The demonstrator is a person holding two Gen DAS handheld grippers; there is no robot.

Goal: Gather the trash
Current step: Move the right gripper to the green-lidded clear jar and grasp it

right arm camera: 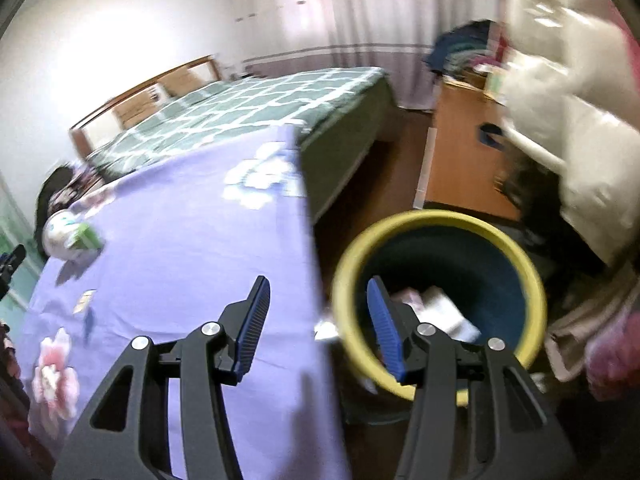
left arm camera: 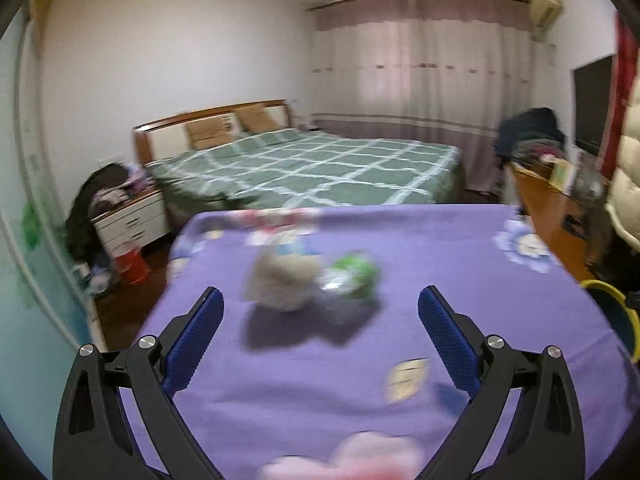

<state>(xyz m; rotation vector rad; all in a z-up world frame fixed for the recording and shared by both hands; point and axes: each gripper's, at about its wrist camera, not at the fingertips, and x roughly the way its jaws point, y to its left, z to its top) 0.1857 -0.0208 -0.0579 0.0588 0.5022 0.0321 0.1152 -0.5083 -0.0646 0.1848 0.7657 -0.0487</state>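
A crumpled white paper ball (left arm camera: 282,282) and a crumpled green and white wrapper (left arm camera: 354,274) lie side by side on the purple flowered tablecloth (left arm camera: 320,360). My left gripper (left arm camera: 320,312) is open and empty, just short of them, jaws wide apart. In the right wrist view the paper ball (right arm camera: 60,236) and wrapper (right arm camera: 86,238) sit at the far left of the cloth (right arm camera: 180,260). My right gripper (right arm camera: 318,300) is open and empty, straddling the table's right edge above the yellow-rimmed blue trash bin (right arm camera: 516,248), which holds white and pink scraps (right arm camera: 440,308).
A green checked bed (left arm camera: 312,168) stands beyond the table. A wooden desk (left arm camera: 552,208) with clutter is at right, with a white padded coat (right arm camera: 580,128). A white nightstand (left arm camera: 132,220) and red stool (left arm camera: 134,266) are at left. The bin's rim also shows in the left wrist view (left arm camera: 604,286).
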